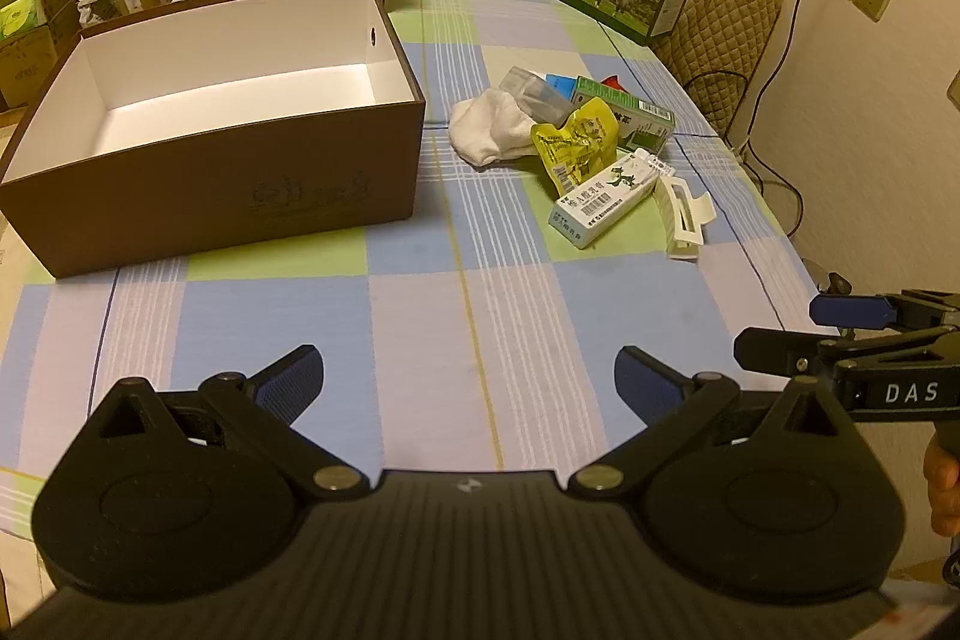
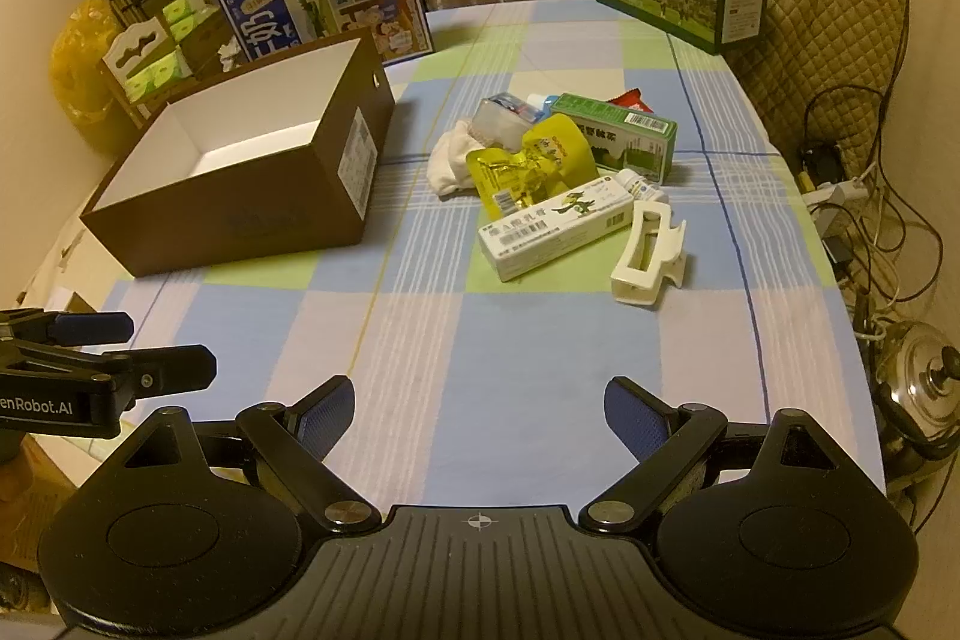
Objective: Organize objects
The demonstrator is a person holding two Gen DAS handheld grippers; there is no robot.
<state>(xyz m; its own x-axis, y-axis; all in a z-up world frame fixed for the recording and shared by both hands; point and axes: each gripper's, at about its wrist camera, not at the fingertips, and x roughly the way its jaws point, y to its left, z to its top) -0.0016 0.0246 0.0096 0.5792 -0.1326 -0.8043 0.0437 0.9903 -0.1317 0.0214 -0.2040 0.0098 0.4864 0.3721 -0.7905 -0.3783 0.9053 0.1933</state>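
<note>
Both grippers hover over the near end of a checked tablecloth (image 1: pixel 420 316), the left gripper (image 1: pixel 471 379) and right gripper (image 2: pixel 478 412) each with fingers spread apart, holding nothing. Farther ahead, a white hair clip (image 2: pixel 648 250), white carton (image 2: pixel 555 235), yellow pouch (image 2: pixel 528 160) and white cloth (image 2: pixel 450 160) lie clustered right of an open brown box (image 1: pixel 210 160).

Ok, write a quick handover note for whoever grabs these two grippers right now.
Left hand-held gripper: open, holding nothing, low over the near table edge.
Right hand-held gripper: open, holding nothing, beside it.
Brown cardboard box with white inside: on the checked tablecloth, nothing in it.
Pile to its right: white cloth, yellow foil pouch, green carton, white tube box, white hair claw clip.
Done: nothing yet.
Left: likely move every item into the box.
</note>
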